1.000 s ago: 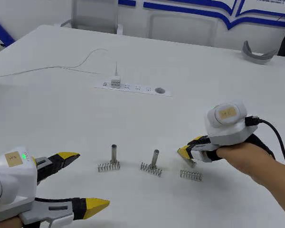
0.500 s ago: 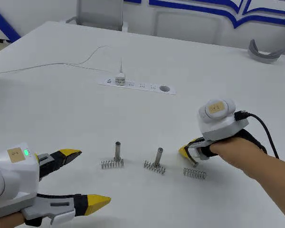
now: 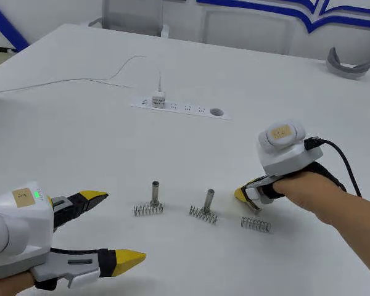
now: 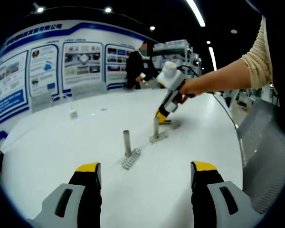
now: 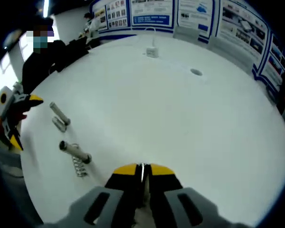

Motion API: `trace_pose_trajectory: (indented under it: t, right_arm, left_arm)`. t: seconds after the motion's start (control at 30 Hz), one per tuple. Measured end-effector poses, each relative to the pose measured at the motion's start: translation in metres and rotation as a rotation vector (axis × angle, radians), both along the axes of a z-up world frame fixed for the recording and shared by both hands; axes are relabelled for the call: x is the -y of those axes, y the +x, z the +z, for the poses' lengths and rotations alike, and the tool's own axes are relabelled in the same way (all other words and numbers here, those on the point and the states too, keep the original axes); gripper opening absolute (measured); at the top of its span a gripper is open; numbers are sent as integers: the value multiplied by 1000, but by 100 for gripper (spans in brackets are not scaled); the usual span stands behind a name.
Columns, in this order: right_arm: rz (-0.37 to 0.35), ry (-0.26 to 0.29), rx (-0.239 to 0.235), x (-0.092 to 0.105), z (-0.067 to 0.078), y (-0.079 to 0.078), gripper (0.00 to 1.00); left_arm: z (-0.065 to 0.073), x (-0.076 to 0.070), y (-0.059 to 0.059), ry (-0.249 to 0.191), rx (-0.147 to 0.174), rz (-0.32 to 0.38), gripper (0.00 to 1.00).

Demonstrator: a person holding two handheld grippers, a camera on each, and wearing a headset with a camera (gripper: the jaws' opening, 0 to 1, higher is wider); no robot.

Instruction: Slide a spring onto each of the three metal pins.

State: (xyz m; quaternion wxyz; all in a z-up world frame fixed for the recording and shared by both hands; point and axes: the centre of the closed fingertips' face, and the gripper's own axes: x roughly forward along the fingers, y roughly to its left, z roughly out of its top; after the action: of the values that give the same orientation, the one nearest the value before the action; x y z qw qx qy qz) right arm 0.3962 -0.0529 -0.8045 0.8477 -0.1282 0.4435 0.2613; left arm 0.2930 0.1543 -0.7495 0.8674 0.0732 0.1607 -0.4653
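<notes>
Two metal pins stand upright on the white table (image 3: 80,142): the left pin (image 3: 155,190) and the middle pin (image 3: 209,198). A spring (image 3: 148,209) lies at the foot of the left pin and a second spring (image 3: 203,214) at the foot of the middle one. A third spring (image 3: 256,224) lies further right. My right gripper (image 3: 245,195) is just above that spring, tips down, shut on a thin third pin (image 5: 142,173). My left gripper (image 3: 114,226) hovers open at the near left, holding nothing. It faces the left pin (image 4: 127,142) and its spring (image 4: 131,159).
A white power strip (image 3: 182,108) with a plug and a white cable (image 3: 80,80) lies across the middle of the table. A grey curved object (image 3: 348,65) rests at the far right. A chair (image 3: 132,12) stands behind the table. A person (image 4: 137,61) stands in the background.
The head camera has shifted and the whole scene sits slightly lower in view. My right gripper stays shut by the third spring and now stands a little more upright. The left gripper stays open.
</notes>
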Motion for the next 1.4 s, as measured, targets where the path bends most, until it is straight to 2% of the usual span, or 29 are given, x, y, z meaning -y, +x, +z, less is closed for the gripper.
trace_pose_trajectory:
  t: [0.17, 0.4, 0.6, 0.83, 0.97, 1.03, 1.2, 1.4]
  right_arm:
    - [-4, -7, -20, 0, 0, -1, 9]
    - [13, -68, -44, -2, -1, -1, 9]
    - [11, -91, -72, -1, -2, -1, 9]
    - [52, -114, -72, -1, -3, -2, 9]
    - [51, -110, -73, -2, -2, -4, 9]
    - [40, -104, -57, -1, -2, -5, 9]
    - [16, -55, -17, 0, -1, -5, 8]
    - [-2, -27, -5, 0, 7, -5, 8]
  left_arm:
    - [0, 0, 0, -1, -2, 2, 78]
    - [-2, 0, 0, 1, -3, -1, 78]
    - [-2, -2, 1, 0, -4, 2, 78]
    - [-3, -1, 1, 4, -5, -2, 78]
    - [-2, 0, 3, 5, -5, 0, 77]
    - [-2, 1, 3, 7, -4, -3, 77]
    - [2, 4, 2, 8, 7, -12, 76]
    - [11, 5, 5, 1, 23, -7, 75]
